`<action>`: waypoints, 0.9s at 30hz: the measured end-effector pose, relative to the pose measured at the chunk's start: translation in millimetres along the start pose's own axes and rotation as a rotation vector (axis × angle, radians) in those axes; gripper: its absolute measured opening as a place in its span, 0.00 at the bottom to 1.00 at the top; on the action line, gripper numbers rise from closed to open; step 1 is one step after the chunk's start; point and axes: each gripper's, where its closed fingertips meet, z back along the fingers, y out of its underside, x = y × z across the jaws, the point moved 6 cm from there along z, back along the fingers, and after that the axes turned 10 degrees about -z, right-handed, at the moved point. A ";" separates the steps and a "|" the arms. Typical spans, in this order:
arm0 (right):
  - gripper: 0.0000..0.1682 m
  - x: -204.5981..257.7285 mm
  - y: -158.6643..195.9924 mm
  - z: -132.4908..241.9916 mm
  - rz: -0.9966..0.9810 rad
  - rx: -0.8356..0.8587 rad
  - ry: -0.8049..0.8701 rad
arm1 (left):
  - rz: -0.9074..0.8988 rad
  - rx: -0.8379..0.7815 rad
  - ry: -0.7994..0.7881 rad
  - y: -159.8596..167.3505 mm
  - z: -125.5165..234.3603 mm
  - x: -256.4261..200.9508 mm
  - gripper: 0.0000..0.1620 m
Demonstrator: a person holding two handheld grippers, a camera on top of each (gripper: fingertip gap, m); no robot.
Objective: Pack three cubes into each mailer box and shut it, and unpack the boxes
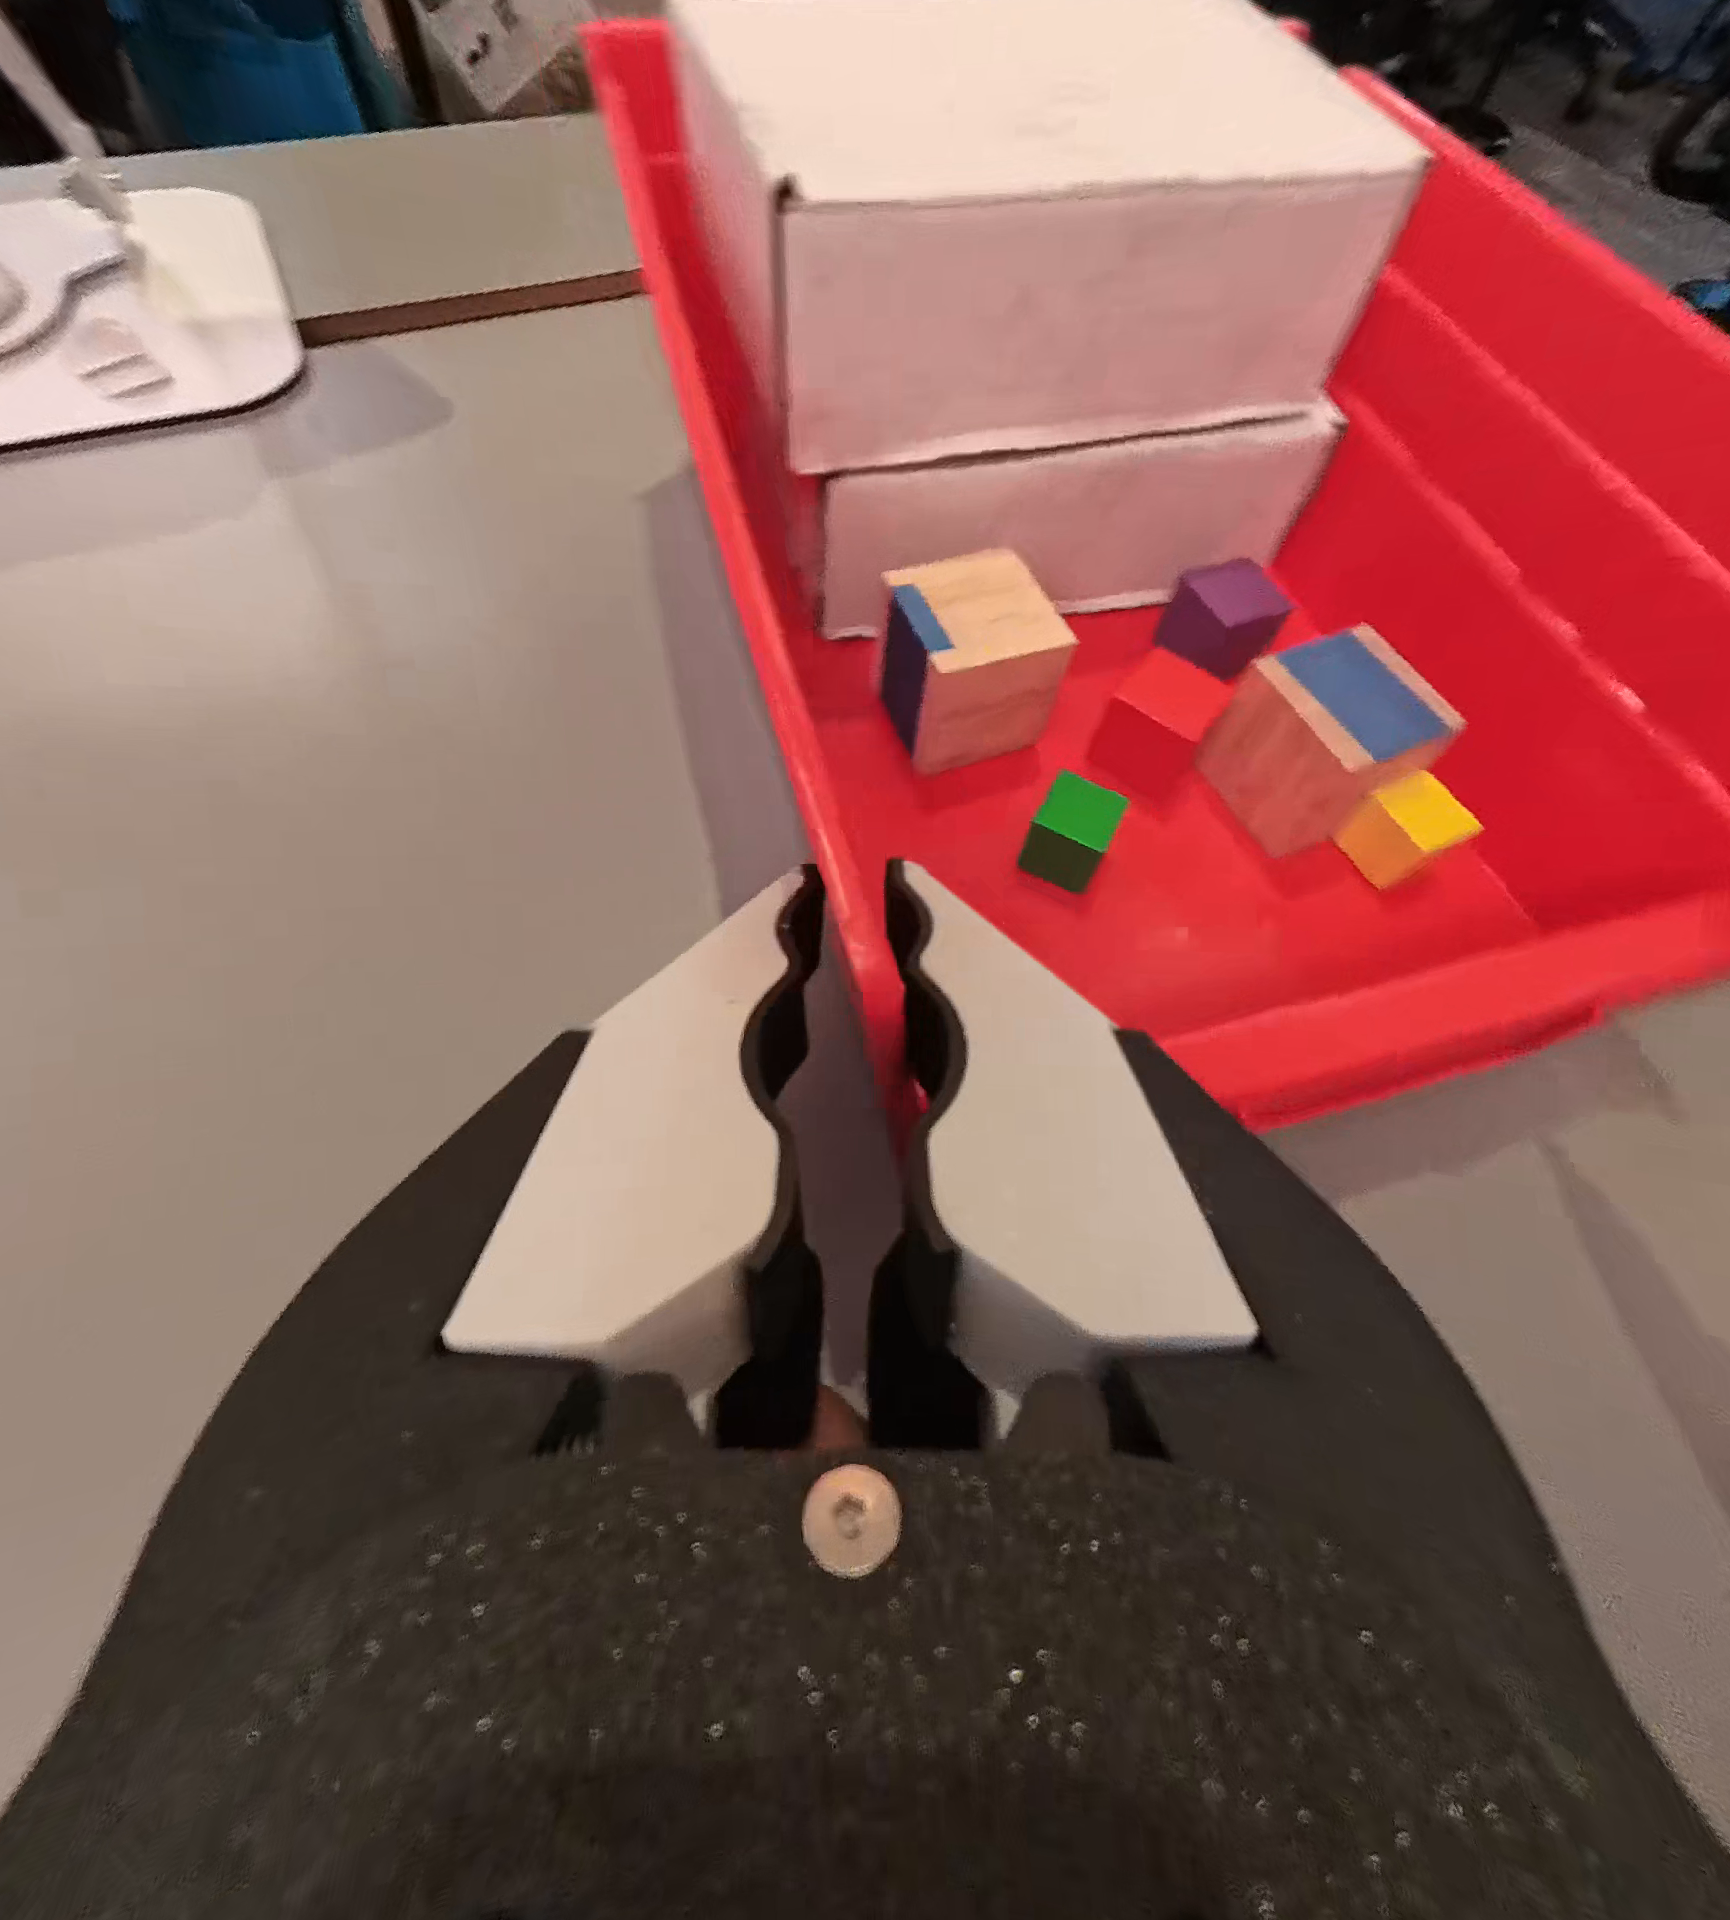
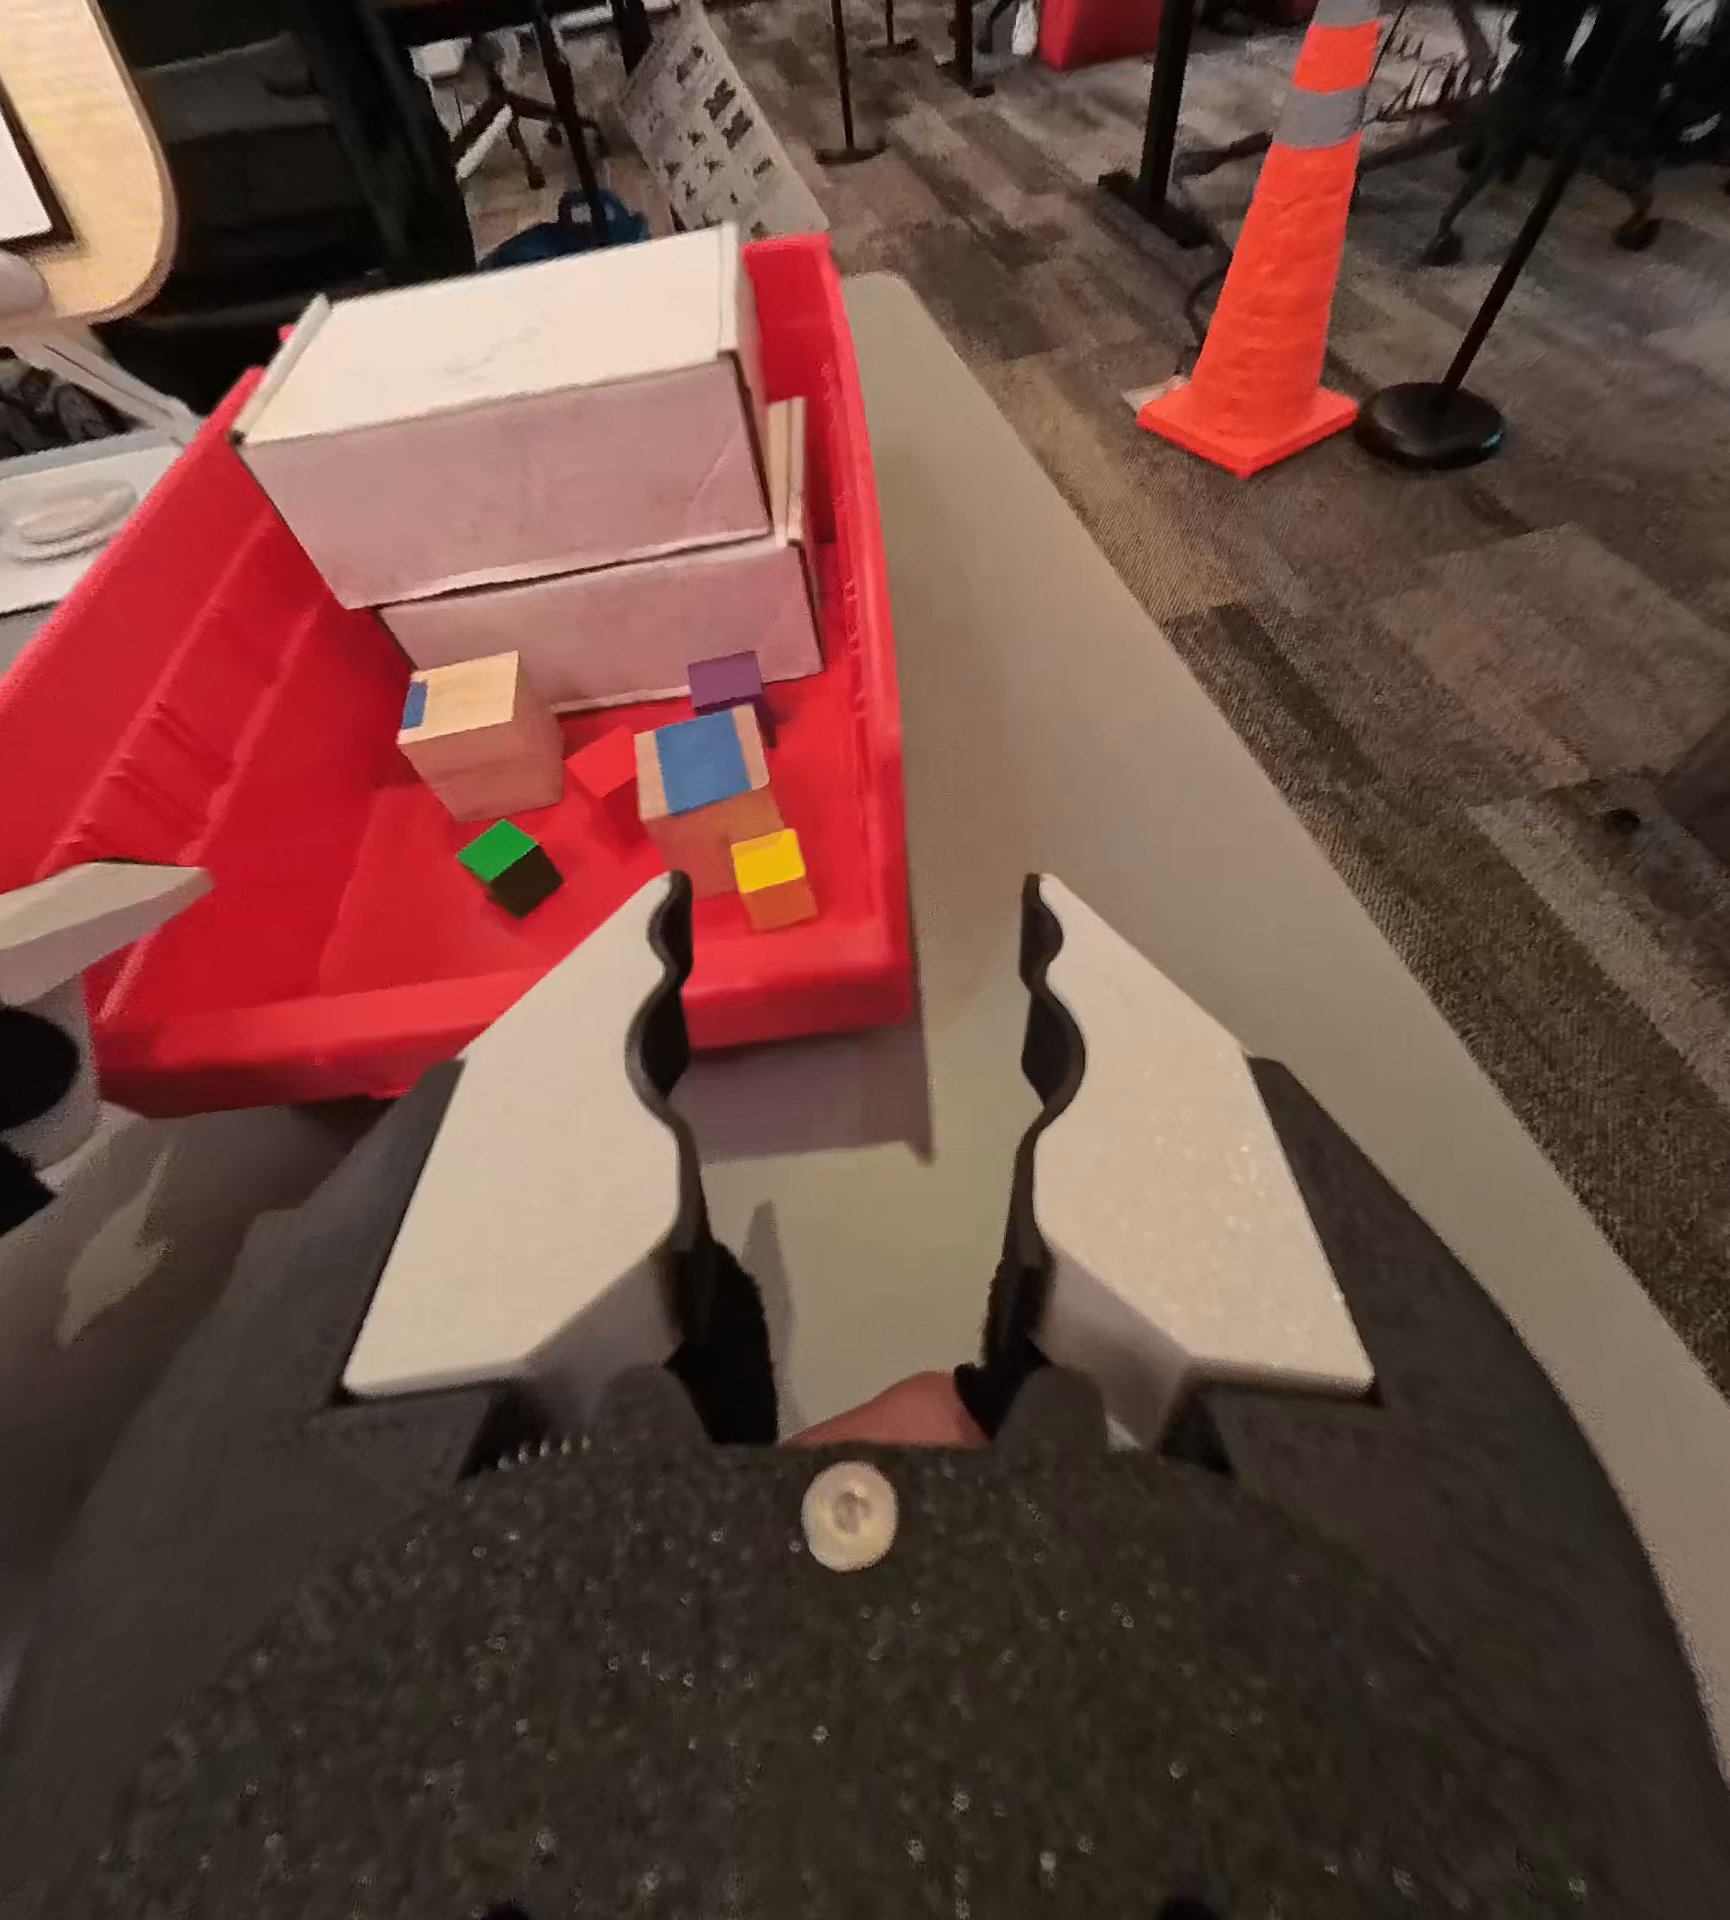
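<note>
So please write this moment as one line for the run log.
left gripper: shut on red bin wall | right gripper: open, empty, above table | two mailer boxes: closed, stacked in bin | cubes: loose

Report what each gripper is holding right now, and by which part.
The left gripper is shut on the red bin, pinching its side wall near the front corner. The right gripper is open, holding nothing.

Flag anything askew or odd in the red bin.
The upper mailer box sits skewed on the lower mailer box, overhanging one side. The left tool straddles the red bin wall. Loose cubes lie scattered.
</note>
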 end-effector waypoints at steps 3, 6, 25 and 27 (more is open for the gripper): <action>0.37 9.2 13.1 -8.6 -0.009 0.085 -0.025 | 0.004 0.003 -0.031 9.1 16.7 7.3 0.01; 0.22 22.8 29.4 -15.1 0.012 0.206 -0.009 | -0.002 -0.011 -0.038 17.9 32.3 7.1 0.00; 0.02 281.2 75.2 -71.2 0.210 0.229 -0.190 | 0.008 0.066 -0.354 75.2 110.5 254.7 0.00; 0.02 290.1 76.9 -73.4 0.212 0.197 -0.208 | 0.010 0.093 -0.301 82.5 110.1 261.4 0.02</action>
